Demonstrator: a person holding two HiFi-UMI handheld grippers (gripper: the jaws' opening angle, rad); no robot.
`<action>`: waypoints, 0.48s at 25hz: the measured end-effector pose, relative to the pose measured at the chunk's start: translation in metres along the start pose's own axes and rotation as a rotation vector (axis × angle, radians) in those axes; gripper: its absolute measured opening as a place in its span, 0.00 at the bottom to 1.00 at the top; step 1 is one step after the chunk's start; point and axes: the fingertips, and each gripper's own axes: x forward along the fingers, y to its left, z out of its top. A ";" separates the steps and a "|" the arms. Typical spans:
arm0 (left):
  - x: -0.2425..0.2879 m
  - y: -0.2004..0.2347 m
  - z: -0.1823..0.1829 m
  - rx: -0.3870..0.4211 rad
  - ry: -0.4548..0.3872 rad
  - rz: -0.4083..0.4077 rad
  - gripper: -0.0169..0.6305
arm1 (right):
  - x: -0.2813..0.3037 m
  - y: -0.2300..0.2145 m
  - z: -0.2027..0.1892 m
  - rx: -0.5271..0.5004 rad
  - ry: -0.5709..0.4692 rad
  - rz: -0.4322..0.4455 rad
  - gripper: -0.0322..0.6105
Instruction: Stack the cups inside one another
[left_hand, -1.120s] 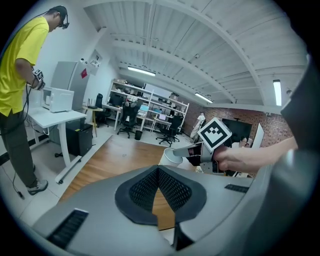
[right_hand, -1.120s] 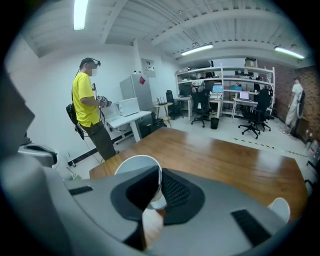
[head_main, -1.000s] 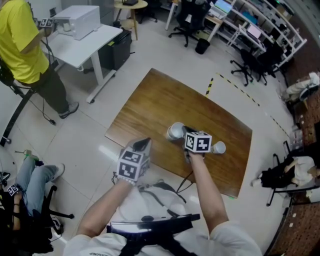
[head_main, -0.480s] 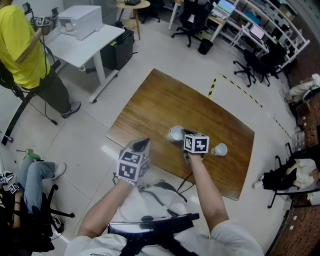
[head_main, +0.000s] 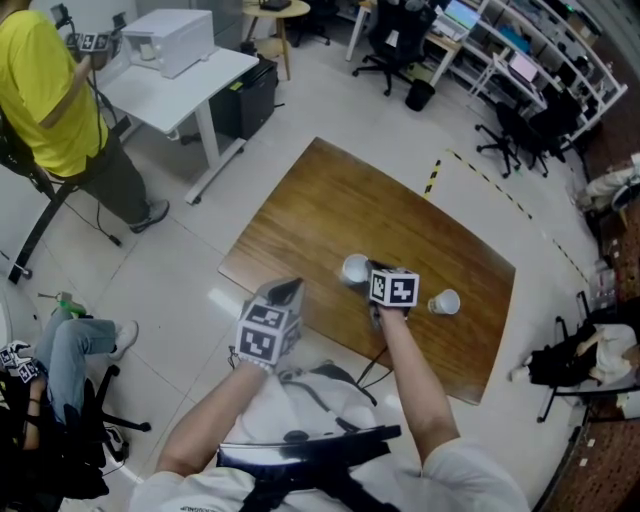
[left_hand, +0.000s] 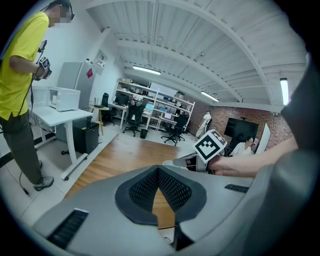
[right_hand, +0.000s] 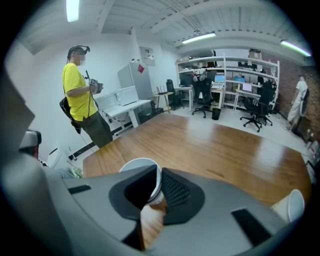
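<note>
Two white paper cups stand on the wooden table (head_main: 330, 200). One cup (head_main: 355, 268) is near the front edge, the other cup (head_main: 444, 301) to its right. My right gripper (head_main: 368, 273) straddles the first cup's (right_hand: 134, 165) wall, one jaw inside, one outside. Its jaws have just been opening and now stand wider than the thin wall, so the pads do not press on it. The second cup (right_hand: 292, 205) shows at the right edge of the right gripper view. My left gripper (head_main: 288, 290) hovers off the table's front edge, its jaws (left_hand: 159, 169) meeting at the tips with nothing held.
A person in a yellow shirt (head_main: 45, 90) stands by a white desk (head_main: 180, 75) at the far left. Someone's legs (head_main: 75, 350) show at the left. Office chairs (head_main: 500, 135) and shelves line the back. Yellow-black tape (head_main: 432, 178) marks the floor beyond the table.
My right gripper has sunk a little with the cup. The left gripper has kept still. The view has shifted slightly.
</note>
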 end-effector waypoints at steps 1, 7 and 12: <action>0.000 0.000 -0.001 0.000 0.002 0.000 0.02 | 0.000 -0.001 -0.001 0.000 -0.001 -0.004 0.13; 0.000 0.000 -0.003 -0.002 0.013 -0.008 0.02 | -0.012 -0.006 0.007 0.004 -0.055 -0.035 0.20; 0.003 0.007 0.005 0.005 0.002 -0.026 0.02 | -0.042 -0.014 0.024 0.062 -0.157 -0.063 0.21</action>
